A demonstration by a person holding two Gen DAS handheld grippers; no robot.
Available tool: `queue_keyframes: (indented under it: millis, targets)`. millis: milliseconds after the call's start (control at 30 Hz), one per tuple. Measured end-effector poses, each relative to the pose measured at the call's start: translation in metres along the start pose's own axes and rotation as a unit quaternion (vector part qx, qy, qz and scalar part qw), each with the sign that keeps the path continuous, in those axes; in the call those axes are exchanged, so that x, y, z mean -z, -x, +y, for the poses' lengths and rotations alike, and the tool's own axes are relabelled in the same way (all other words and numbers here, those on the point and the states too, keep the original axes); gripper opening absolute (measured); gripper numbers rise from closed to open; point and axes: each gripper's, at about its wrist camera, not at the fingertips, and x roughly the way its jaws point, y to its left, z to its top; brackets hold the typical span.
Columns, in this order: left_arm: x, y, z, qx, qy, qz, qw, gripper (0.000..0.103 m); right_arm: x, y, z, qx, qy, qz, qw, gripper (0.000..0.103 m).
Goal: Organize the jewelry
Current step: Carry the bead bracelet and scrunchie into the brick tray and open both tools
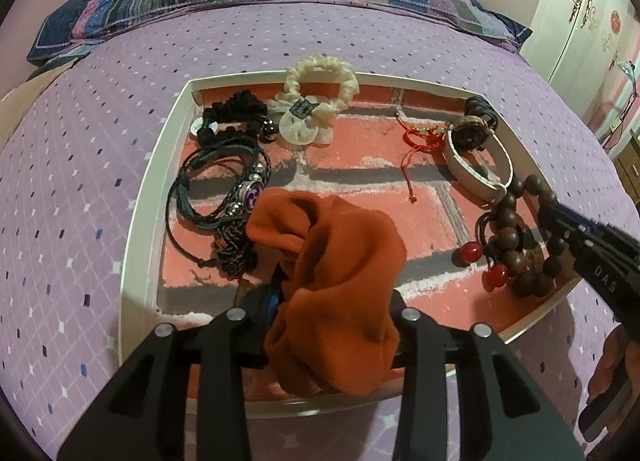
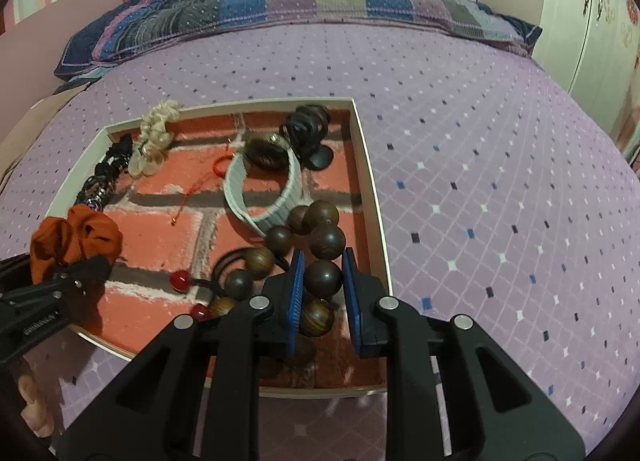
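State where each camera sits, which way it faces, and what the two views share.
Left wrist: on the left gripper, facing the tray and pillow; own fingers clamp the orange scrunchie; right gripper and hand enter at right.
Right wrist: on the right gripper, facing the tray's right side; open blue pads flank a wooden bead bracelet.
Shared: tray, scrunchie, bracelet, white band.

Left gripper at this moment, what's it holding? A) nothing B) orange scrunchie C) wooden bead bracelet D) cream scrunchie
B: in the left wrist view the orange scrunchie is bunched between the fingers of the left gripper, over the near part of the tray; the right wrist view shows the same.
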Motion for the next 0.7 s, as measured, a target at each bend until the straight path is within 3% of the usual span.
queue_keyframes:
  millis: [333, 533, 700]
  targets:
    - [0.004, 0.017, -0.001, 0.001, 0.004, -0.008, 1.0000, 0.050, 0.010, -0.013, 0.003, 0.005, 0.009, 0.022, 1.000, 0.022]
    - [0.005, 0.038, 0.002, -0.004, 0.006, -0.023, 0.9997, 0.056, 0.008, 0.005, 0.007, 0.000, 0.015, 0.009, 1.000, 0.041]
    - [0.011, 0.070, 0.005, -0.013, 0.004, -0.049, 0.9987, 0.069, 0.004, 0.040, 0.005, -0.013, 0.008, -0.018, 1.000, 0.067]
